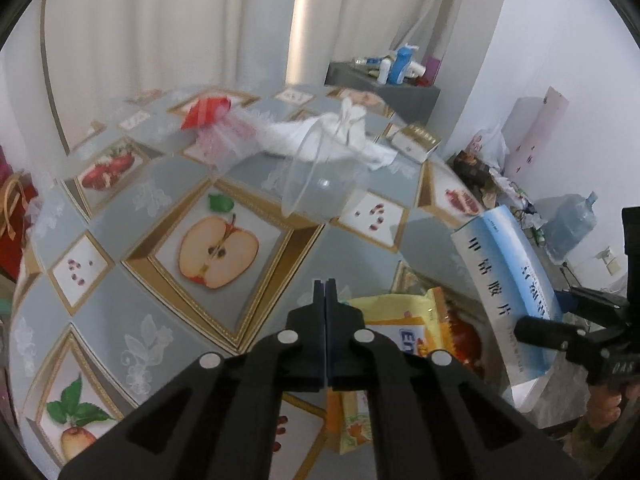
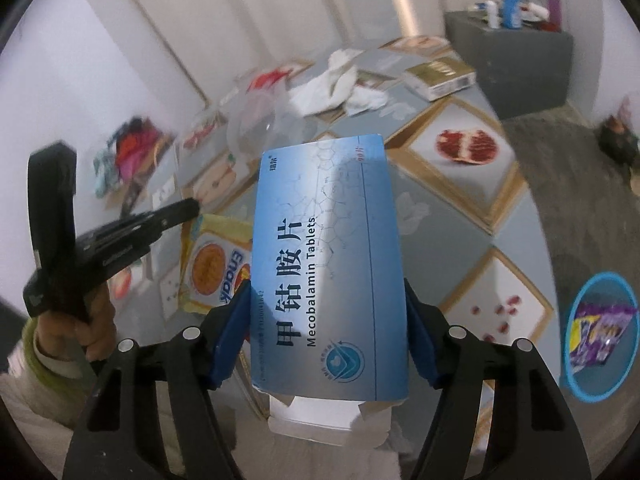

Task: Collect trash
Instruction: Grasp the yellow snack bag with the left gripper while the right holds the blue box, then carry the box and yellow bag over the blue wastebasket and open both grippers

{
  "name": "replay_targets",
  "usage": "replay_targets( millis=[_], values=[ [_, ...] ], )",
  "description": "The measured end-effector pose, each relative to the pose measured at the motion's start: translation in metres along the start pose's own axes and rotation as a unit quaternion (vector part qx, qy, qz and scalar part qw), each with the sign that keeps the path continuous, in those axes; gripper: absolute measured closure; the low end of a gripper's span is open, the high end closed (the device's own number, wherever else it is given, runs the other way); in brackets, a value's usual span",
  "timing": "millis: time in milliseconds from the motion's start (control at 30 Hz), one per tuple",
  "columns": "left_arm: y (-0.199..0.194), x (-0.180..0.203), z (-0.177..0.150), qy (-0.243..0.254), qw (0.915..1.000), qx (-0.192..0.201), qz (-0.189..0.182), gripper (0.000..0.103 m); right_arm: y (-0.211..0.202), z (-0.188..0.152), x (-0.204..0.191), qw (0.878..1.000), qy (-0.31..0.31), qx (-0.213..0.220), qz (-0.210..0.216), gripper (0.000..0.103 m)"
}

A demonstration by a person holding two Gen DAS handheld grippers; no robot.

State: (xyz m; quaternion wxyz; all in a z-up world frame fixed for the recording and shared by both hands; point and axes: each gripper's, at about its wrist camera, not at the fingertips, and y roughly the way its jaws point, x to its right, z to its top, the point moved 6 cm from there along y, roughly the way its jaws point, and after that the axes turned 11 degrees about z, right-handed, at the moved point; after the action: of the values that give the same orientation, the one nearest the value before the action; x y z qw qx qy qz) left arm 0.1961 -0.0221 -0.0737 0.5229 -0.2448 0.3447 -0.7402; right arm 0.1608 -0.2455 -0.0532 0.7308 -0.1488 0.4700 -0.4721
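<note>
Black linkages of the left gripper (image 1: 325,286) fill the lower part of the left wrist view, and its jaws are seen pressed flat together with nothing between them. Beneath them the bench (image 1: 132,292) is spread wide, covered by a grey cloth printed with gold-framed fruit pictures, a halved apple among them.

On the far part of the bench a heap of crumpled white tissue (image 1: 320,136) is seen, with a clear plastic cup (image 1: 310,184) tipped on its side in front of it, red wrapping with netting (image 1: 208,114) to its left and a gold and white box (image 1: 416,142) to its right. A yellow snack packet (image 1: 394,320) is lying on the bench just beyond the closed left jaws.

A blue medicine box (image 2: 328,264), printed "Mecobalamin Tablets", is held upright in the right gripper (image 2: 328,324), whose blue-padded jaws are clamped against its two long sides; a white flap is hanging open at its lower end. In the right wrist view the box is raised above the bench, with the snack packet to its left.

To the right, off the bench, a blue-rimmed bin (image 2: 602,336) is seen with a purple wrapper (image 2: 598,334) inside.
</note>
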Motion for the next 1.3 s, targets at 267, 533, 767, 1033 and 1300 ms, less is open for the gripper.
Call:
replay_targets(
  millis=[267,533,767,1033,1300],
  values=[
    [-0.031,0.003,0.007,-0.004,0.9997,0.025,0.006,0.103,-0.039,-0.005,0.013,0.998,0.042,0.052,0.022,0.038],
    [-0.082,0.031,0.044,0.008,0.9963,0.080,-0.031,0.103,-0.119,-0.006,0.053,0.984,0.086,0.156,-0.015,0.038],
    [-0.097,0.122,0.085,0.069,0.9854,0.104,-0.116,0.103,-0.218,-0.043,0.127,0.944,0.184,0.266,-0.071,0.038],
    [-0.046,0.275,0.097,0.170,0.9671,0.043,-0.184,0.103,-0.270,-0.124,0.221,0.872,0.345,0.336,-0.092,0.038],
    [0.040,0.412,0.069,0.255,0.9503,-0.027,-0.177,0.103,-0.219,-0.153,0.305,0.814,0.477,0.330,-0.047,0.037]
  ],
)
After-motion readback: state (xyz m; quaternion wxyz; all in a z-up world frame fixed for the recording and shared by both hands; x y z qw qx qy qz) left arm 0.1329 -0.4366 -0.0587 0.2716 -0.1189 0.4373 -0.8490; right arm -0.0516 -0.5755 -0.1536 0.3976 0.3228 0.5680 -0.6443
